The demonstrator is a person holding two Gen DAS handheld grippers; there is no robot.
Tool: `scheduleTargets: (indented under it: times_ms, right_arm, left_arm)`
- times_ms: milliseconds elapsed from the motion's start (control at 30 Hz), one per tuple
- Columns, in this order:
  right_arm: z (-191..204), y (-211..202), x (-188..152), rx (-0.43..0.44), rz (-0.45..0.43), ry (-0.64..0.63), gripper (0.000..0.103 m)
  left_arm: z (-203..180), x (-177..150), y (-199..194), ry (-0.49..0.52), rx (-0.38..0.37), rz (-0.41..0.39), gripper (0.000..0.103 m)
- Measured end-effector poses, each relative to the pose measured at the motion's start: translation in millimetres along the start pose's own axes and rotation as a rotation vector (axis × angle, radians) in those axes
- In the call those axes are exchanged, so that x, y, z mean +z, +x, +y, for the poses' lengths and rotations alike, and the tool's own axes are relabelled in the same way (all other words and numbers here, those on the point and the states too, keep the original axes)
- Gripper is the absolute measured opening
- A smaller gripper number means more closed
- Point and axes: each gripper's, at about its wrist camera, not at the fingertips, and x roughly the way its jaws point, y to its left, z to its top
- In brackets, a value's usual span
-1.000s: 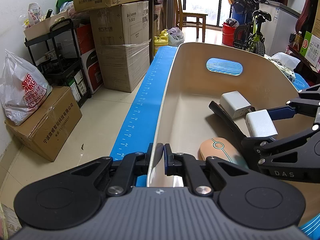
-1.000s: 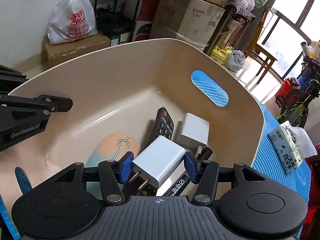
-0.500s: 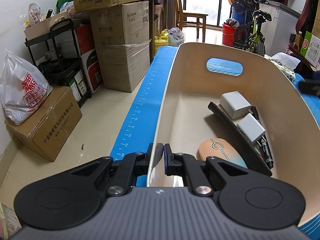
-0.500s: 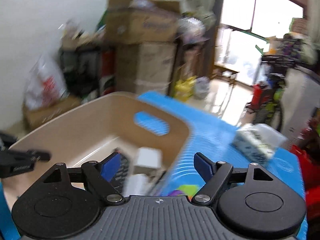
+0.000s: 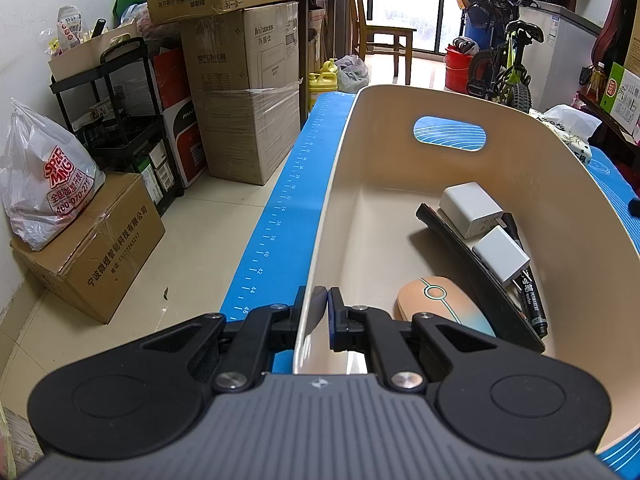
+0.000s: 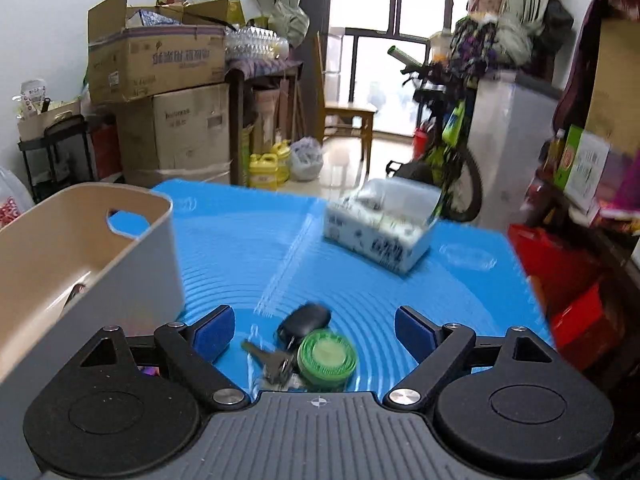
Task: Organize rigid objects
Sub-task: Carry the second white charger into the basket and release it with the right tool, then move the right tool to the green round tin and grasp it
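Observation:
A beige bin stands on the blue mat. My left gripper is shut on its near left wall, one finger inside and one outside. In the bin lie two white chargers, a black remote, a peach mouse and a black marker. My right gripper is outside the bin, to its right over the mat. Its jaws are opening and grip nothing. Below them on the mat lie a black key fob with keys and a green round container.
A tissue pack sits further back on the mat. Cardboard boxes, a black shelf cart and a plastic bag line the floor on the left. A bicycle and a red crate stand to the right.
My right gripper let go of a white charger, which now rests on the remote in the bin. It swung right out of the bin over the mat and opened wide. The left gripper kept still.

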Motion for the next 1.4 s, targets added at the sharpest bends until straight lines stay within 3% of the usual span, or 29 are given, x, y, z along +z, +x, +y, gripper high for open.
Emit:
scheduleTargets:
  times_ms: [133, 433, 733, 933, 1100, 1400]
  right_arm:
    - [15.6, 9.1, -11.2, 0.035, 0.013, -0.029, 0.089]
    - [22.5, 28.9, -17.2, -0.030, 0.024, -0.054, 0.088]
    - [-2.6, 65.3, -28.3, -0.078, 0.069, -0.020, 0.077]
    - [-2.8, 78.2, -31.2, -0.058, 0.080, -0.033, 0.074]
    - [-4.3, 82.2, -32.5, -0.015, 0.080, -0.004, 0.053]
    - [-7.8, 71.2, -31.3, -0.020, 0.039, 0.029, 0.053]
  left_arm:
    - [-0.2, 0.0, 0.0, -0.001, 0.000, 0.000, 0.010]
    - [-0.2, 0.0, 0.0, -0.001, 0.000, 0.000, 0.010]
    - [-0.3, -0.1, 0.1, 0.000, 0.001, 0.000, 0.010]
    - [-0.2, 0.0, 0.1, 0.000, 0.000, 0.000, 0.010]
    - [-0.3, 0.0, 0.1, 0.000, 0.000, 0.000, 0.010]
    - [-0.5, 0.0, 0.1, 0.000, 0.000, 0.000, 0.010]
